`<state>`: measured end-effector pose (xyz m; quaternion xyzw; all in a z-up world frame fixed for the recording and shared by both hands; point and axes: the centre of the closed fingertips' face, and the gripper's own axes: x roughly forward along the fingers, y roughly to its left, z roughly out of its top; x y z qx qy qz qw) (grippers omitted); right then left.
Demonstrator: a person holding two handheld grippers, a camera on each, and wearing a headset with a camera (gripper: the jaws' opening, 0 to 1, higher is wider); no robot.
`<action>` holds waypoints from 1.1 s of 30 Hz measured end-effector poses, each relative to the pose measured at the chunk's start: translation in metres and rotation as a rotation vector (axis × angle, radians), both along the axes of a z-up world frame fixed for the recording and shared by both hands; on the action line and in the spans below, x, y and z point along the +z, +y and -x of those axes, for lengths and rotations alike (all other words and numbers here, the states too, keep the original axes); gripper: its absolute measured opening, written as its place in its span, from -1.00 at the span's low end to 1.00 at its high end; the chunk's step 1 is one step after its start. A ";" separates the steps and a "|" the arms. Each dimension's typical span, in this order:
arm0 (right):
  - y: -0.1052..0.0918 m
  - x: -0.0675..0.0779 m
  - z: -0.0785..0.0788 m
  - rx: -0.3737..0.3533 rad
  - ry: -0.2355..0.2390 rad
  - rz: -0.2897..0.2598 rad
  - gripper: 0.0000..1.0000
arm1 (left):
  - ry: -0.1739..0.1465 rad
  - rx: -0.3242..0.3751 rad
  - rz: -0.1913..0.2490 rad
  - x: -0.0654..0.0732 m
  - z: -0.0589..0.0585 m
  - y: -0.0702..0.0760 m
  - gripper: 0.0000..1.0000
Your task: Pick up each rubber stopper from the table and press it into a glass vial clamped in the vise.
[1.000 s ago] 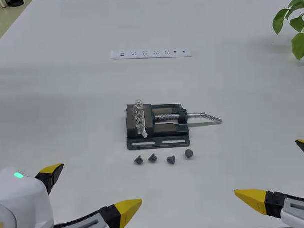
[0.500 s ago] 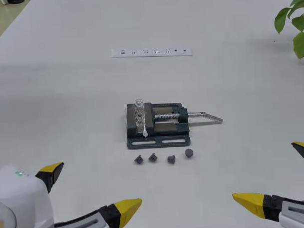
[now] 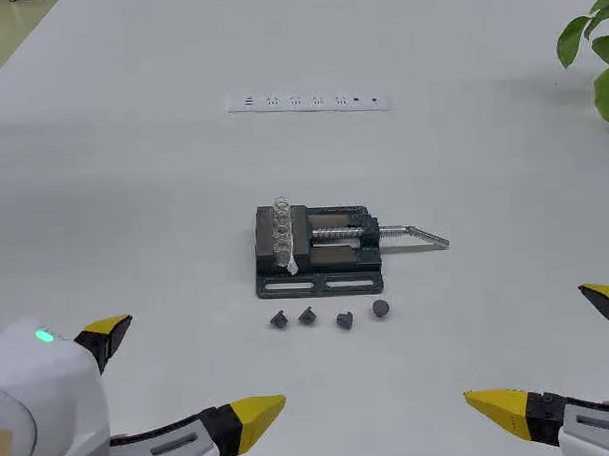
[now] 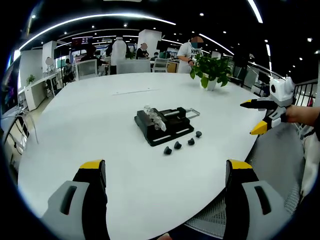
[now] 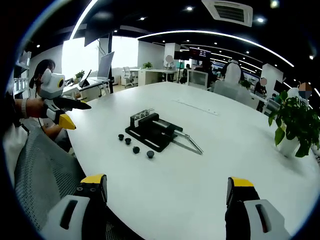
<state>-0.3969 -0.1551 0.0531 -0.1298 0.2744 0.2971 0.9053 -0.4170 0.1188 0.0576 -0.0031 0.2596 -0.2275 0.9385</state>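
Note:
A dark vise [image 3: 318,251] [image 4: 163,124] [image 5: 151,131] sits mid-table with a row of clear glass vials [image 3: 283,234] [image 4: 154,115] clamped at its left end. Several dark rubber stoppers [image 3: 328,315] [image 4: 182,144] [image 5: 133,144] lie in a row on the table just in front of it. My left gripper [image 3: 180,377] [image 4: 165,175] is open near the front left edge, well short of the stoppers. My right gripper [image 3: 554,349] [image 5: 167,187] is open at the front right, also apart from them. Both hold nothing.
A white power strip [image 3: 308,102] lies flat farther back on the white table [image 3: 133,194]. A potted plant [image 3: 594,53] [image 5: 292,122] stands at the far right. The vise handle [image 3: 417,237] sticks out to the right. People and desks are in the background.
The head camera has shifted slightly; the vise, vials and stoppers stay put. Both grippers remain open at the front edge in about the same places.

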 end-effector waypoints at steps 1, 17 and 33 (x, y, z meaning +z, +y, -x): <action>0.000 0.000 -0.001 0.007 0.003 0.005 0.97 | -0.002 -0.006 -0.006 0.000 -0.001 0.000 0.98; 0.008 0.005 -0.012 0.108 0.044 0.045 0.88 | 0.009 -0.068 -0.042 -0.003 -0.014 -0.004 0.98; 0.031 0.000 -0.028 0.362 0.103 0.163 0.66 | 0.009 -0.098 -0.070 -0.005 -0.021 -0.008 0.98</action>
